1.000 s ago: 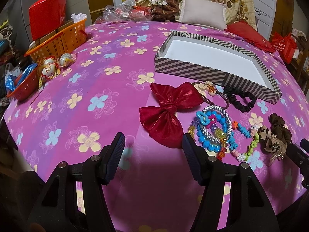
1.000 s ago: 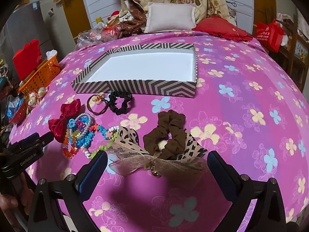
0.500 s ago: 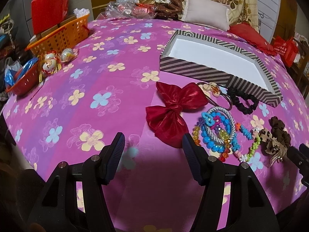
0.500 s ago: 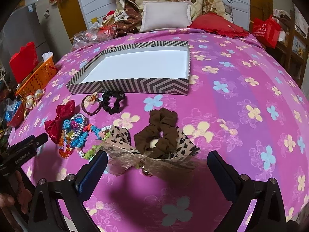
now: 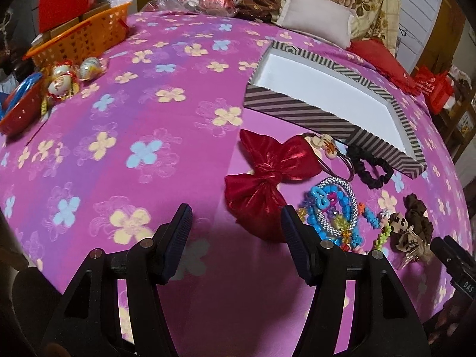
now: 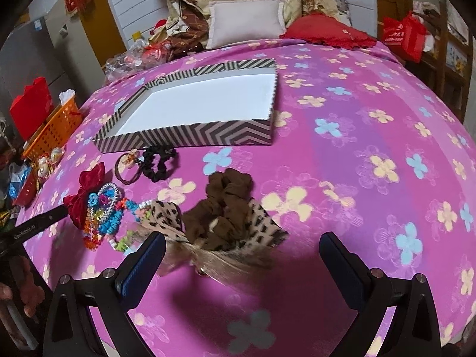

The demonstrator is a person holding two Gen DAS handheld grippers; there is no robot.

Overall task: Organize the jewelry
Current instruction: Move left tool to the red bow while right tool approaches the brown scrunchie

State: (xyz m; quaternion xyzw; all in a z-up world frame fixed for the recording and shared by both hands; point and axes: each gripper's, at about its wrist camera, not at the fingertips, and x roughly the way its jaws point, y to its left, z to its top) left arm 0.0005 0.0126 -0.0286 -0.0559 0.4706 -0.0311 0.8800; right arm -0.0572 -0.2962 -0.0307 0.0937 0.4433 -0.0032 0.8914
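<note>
A striped shallow box (image 5: 300, 111) (image 6: 190, 139) with a white inside lies on the pink flowered bedspread. In front of it sit a red satin bow (image 5: 264, 178) (image 6: 83, 192), a pile of bright bead bracelets (image 5: 333, 214) (image 6: 104, 214), a black scrunchie (image 5: 372, 169) (image 6: 157, 162), a brown hair tie with a charm (image 6: 128, 166), a brown scrunchie (image 6: 226, 196) and a leopard-print bow (image 6: 166, 217). My left gripper (image 5: 235, 232) stands open just left of the red bow, nothing between its fingers. My right gripper (image 6: 242, 257) is open wide just before the leopard bow.
An orange basket (image 5: 80, 38) (image 6: 53, 128), a red basket (image 5: 20, 110) and wrapped ornaments (image 5: 65, 77) sit at the bed's left edge. Pillows (image 6: 247, 22) and clutter fill the headboard end. A person's hand (image 6: 17, 294) shows at the lower left.
The left gripper has drifted so the red bow and bracelets sit further right in its view. The right gripper has edged closer over the leopard bow. Both stay open.
</note>
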